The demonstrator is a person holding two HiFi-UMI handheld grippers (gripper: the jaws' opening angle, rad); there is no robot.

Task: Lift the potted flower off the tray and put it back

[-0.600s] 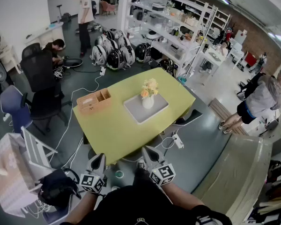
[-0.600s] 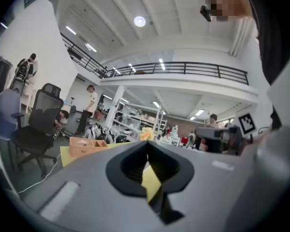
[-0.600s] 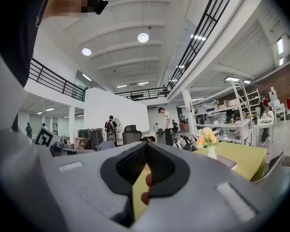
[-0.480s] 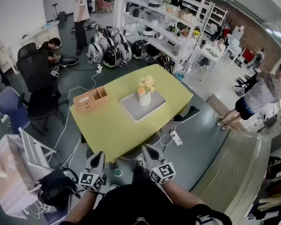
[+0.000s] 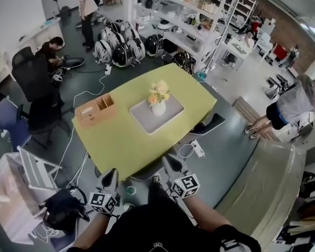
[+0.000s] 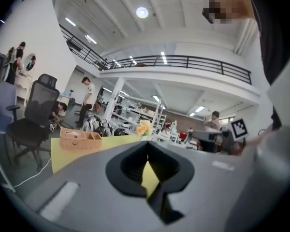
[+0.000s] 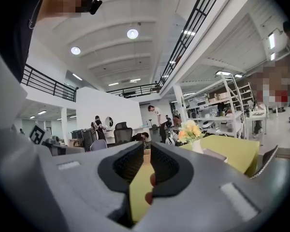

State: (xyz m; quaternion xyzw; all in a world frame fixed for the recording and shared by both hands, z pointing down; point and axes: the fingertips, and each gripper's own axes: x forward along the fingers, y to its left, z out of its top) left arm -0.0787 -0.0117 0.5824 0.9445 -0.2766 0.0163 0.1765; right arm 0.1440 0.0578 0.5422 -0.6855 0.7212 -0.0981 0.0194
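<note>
- The left gripper [image 5: 111, 178] hangs just off the near edge of the yellow table [image 5: 121, 146], its jaws closed tip to tip on nothing.
- The right gripper [image 5: 170, 164] beside it shows a narrow slit between its jaws, also empty (both claws point roughly level, toward the table).
- We see the potted flower [image 5: 158, 100] well ahead of both claws, standing on the grey tray [image 5: 170, 118].
- Its long axis runs vertical: white pot down, yellow blooms up.
- A wooden box [image 5: 94, 109] sits ahead and left of the left claw.
</note>
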